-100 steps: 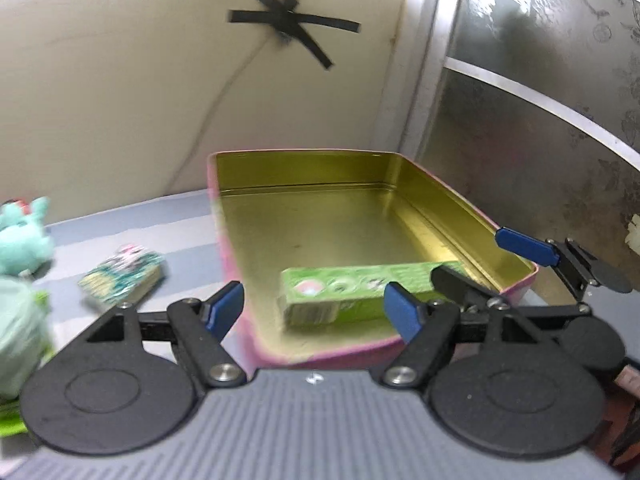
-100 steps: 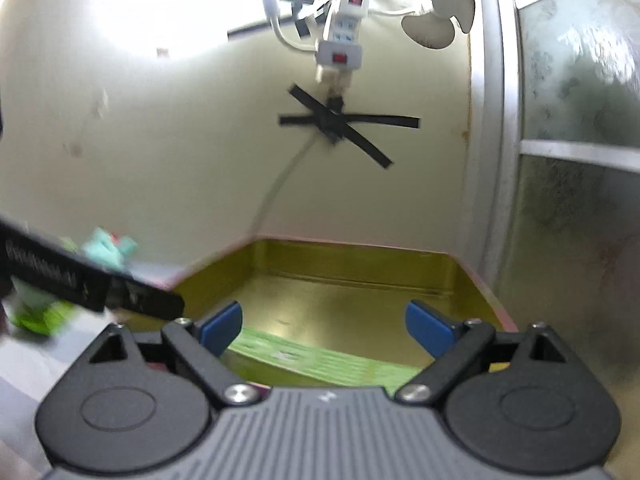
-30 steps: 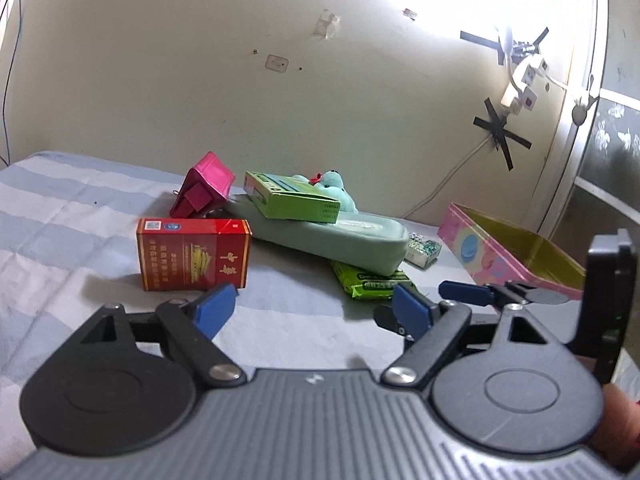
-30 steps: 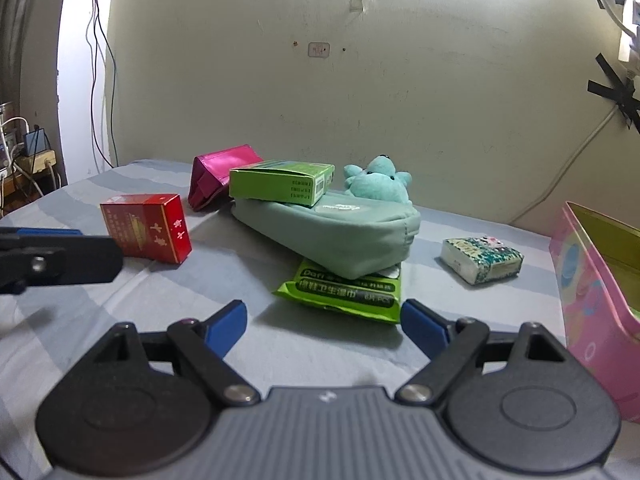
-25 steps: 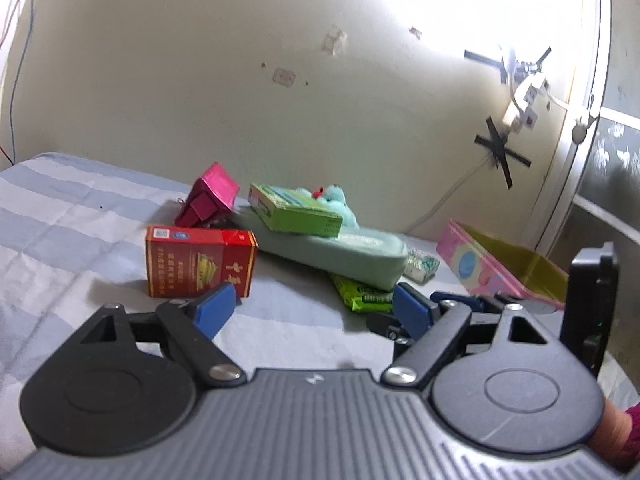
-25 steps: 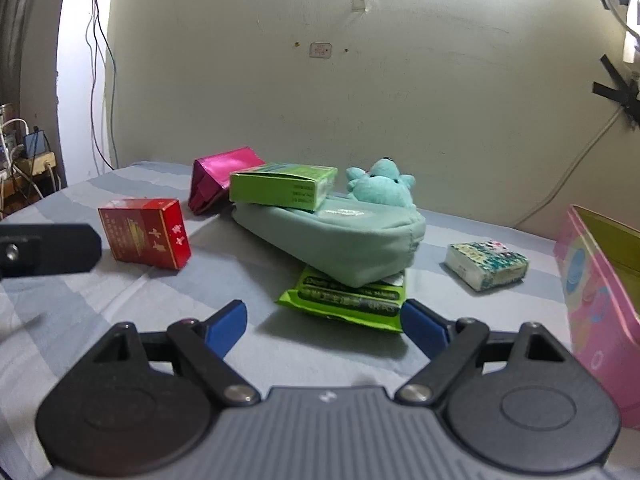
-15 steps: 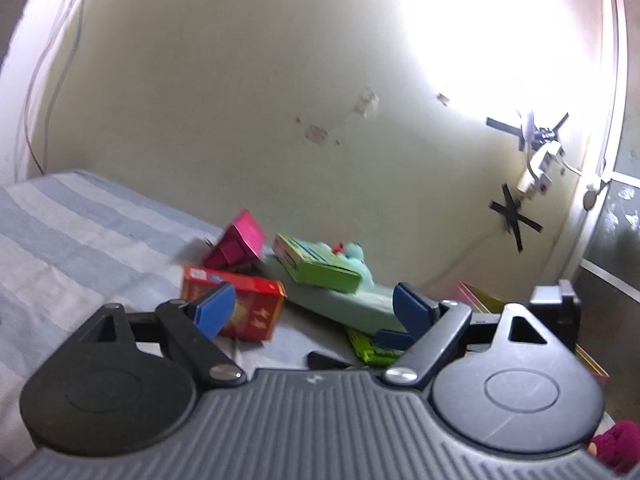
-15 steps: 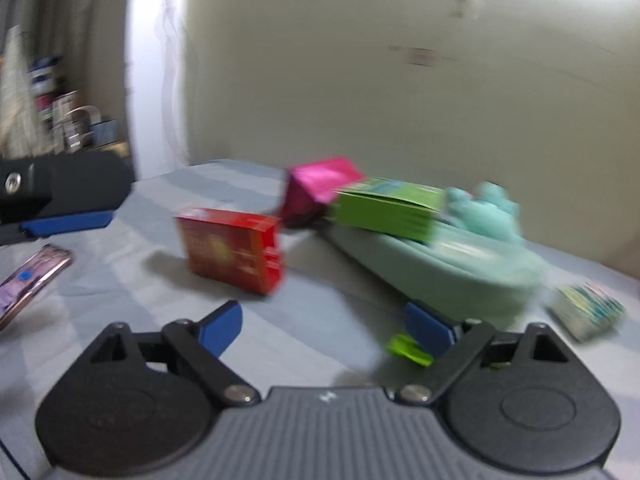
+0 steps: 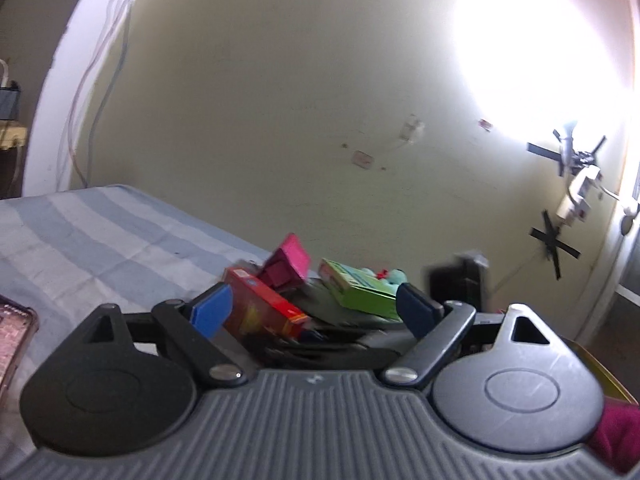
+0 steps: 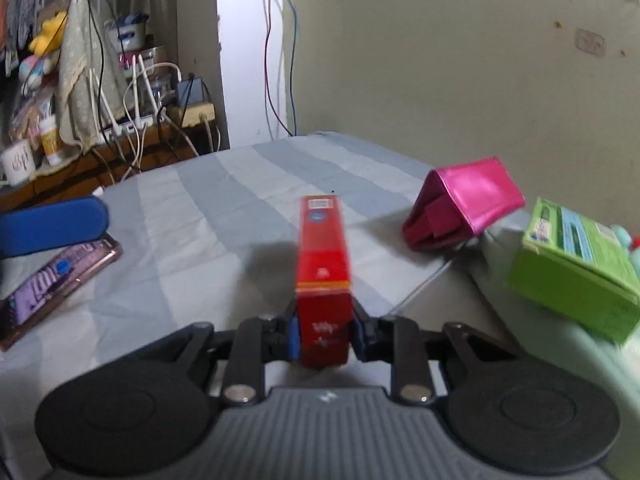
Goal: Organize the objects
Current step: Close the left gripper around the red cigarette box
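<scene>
A red box [image 10: 323, 264] stands on edge on the striped sheet [image 10: 224, 208]. My right gripper [image 10: 323, 338] has its jaws closing on the box's near end, and both pads press its sides. In the left wrist view the red box [image 9: 264, 304] shows beyond my left gripper [image 9: 314, 312], whose jaws are opening with nothing between them. A pink pouch [image 10: 464, 208] and a green box [image 10: 576, 276] lie to the right. The green box rests on a mint pouch [image 10: 560, 344], with a teal plush [image 9: 394, 276] behind it.
A phone [image 10: 56, 280] lies on the sheet at the left, beside a blue fingertip [image 10: 52, 226] of my left gripper. A cluttered shelf with cables [image 10: 132, 120] stands past the bed's far left edge. The pink tin's rim [image 9: 596, 372] shows at the right.
My right gripper swung left from the green packet to the red box and shut on its end. The left gripper moved a little and turned, so the objects sit lower and tilted in its view.
</scene>
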`<action>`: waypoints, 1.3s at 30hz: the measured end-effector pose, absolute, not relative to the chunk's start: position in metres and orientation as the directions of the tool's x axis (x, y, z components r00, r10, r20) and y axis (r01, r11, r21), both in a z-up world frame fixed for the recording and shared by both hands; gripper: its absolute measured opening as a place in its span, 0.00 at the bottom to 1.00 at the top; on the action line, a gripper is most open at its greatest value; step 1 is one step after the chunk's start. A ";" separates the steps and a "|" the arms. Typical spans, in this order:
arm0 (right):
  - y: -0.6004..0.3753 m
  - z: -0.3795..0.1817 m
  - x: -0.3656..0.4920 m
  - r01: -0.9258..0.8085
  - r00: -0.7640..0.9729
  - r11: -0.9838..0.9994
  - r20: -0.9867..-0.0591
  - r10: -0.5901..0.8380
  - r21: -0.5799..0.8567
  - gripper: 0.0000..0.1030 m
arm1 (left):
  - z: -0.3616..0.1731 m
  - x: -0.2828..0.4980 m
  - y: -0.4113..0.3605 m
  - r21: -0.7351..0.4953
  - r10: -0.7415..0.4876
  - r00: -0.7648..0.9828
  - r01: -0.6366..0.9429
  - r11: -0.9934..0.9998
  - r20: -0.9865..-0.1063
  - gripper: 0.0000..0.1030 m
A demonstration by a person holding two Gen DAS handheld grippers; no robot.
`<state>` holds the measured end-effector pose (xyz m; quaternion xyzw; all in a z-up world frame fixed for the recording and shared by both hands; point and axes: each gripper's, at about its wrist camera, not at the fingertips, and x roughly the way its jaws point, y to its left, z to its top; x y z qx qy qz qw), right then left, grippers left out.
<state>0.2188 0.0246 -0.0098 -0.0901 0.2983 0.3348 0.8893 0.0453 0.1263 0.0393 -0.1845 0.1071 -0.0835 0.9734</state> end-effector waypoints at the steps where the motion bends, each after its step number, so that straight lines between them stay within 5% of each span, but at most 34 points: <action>1: 0.022 -0.009 0.214 -0.648 0.598 0.761 -0.589 0.543 0.043 0.22 | 0.040 0.045 0.129 -0.381 -0.178 0.969 0.101 0.919 -0.173 0.88; 8: -0.043 -0.003 0.166 -0.523 0.648 0.847 -0.602 0.466 0.094 0.22 | 0.039 0.051 0.141 -0.415 -0.100 0.975 0.010 0.910 -0.196 0.88; 15: -0.151 -0.007 0.107 -0.340 0.599 0.863 -0.622 0.504 0.373 0.26 | 0.031 0.076 0.105 -0.330 -0.365 0.872 0.257 0.908 -0.326 0.88; 16: -0.165 -0.007 0.095 -0.300 0.618 0.879 -0.626 0.475 0.371 0.29 | 0.032 0.078 0.094 -0.303 -0.410 0.844 0.313 0.900 -0.346 0.87; 18: -0.188 -0.005 0.073 -0.216 0.678 0.919 -0.627 0.385 0.330 0.57 | 0.033 0.082 0.074 -0.287 -0.491 0.780 0.404 0.869 -0.388 0.87; 22: -0.219 0.002 0.035 -0.074 0.783 0.976 -0.594 0.185 0.207 0.71 | 0.036 0.096 0.037 -0.336 -0.611 0.646 0.511 0.791 -0.457 0.85; 27: -0.221 0.006 0.008 -0.083 0.820 0.988 -0.554 0.143 0.132 0.85 | 0.031 0.109 -0.021 -0.344 -0.664 0.498 0.589 0.731 -0.557 0.84; 34: -0.193 -0.011 0.010 -0.144 0.797 0.989 -0.590 0.129 0.021 0.85 | 0.023 0.104 -0.087 -0.088 -0.510 0.537 0.626 0.775 -0.672 0.84; 39: -0.183 -0.020 0.017 -0.184 0.781 0.983 -0.609 0.137 -0.014 0.71 | 0.021 0.107 -0.102 -0.078 -0.508 0.509 0.649 0.757 -0.695 0.84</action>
